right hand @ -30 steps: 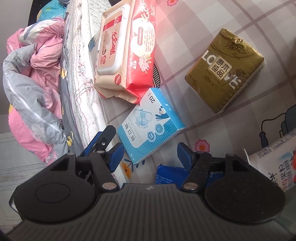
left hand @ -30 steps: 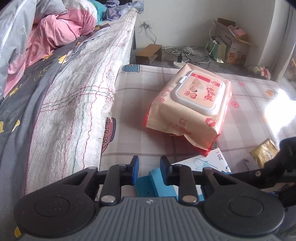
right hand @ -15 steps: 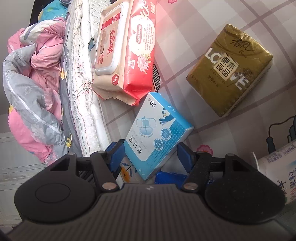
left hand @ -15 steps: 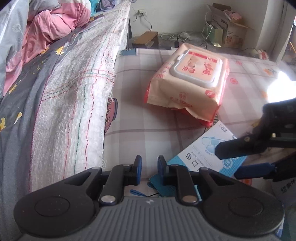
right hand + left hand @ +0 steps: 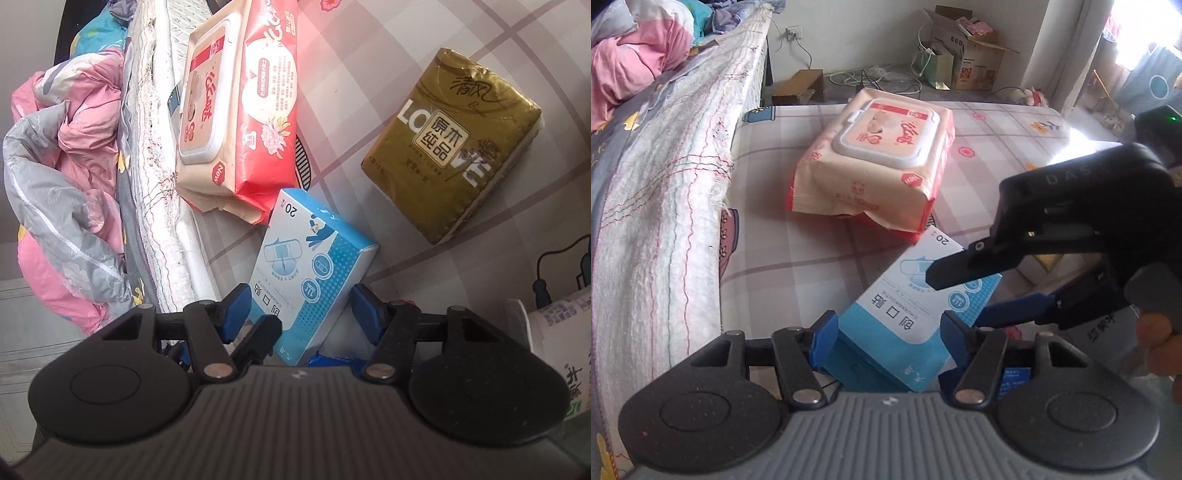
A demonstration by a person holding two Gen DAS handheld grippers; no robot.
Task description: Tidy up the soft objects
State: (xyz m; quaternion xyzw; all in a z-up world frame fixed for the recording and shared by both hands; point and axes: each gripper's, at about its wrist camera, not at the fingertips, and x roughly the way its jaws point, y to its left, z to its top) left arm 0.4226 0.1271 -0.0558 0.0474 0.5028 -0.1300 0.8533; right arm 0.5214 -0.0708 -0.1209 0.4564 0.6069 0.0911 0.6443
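A blue-and-white box (image 5: 908, 317) (image 5: 306, 258) lies on the checked mat (image 5: 812, 266), its near end resting on a dark blue packet (image 5: 1015, 376). My left gripper (image 5: 888, 339) straddles that near end. Its jaws are opening and its pads sit beside the box's sides without pressing. From the right, my right gripper (image 5: 299, 310) straddles the same box. Its jaws are closing slightly, with a gap still showing at the right pad. Behind the box lies a red-and-peach wet-wipes pack (image 5: 875, 166) (image 5: 236, 110). A gold tissue pack (image 5: 450, 144) lies further right.
The white mattress edge (image 5: 665, 206) and a pink quilt (image 5: 55, 147) run along the left. A wrapped paper roll (image 5: 554, 339) stands at the right. Cardboard boxes (image 5: 971, 55) and cables sit by the far wall.
The left jaws went from nearly shut to wide apart around the box. The box swung with its near end toward both grippers. The right gripper came into the left wrist view.
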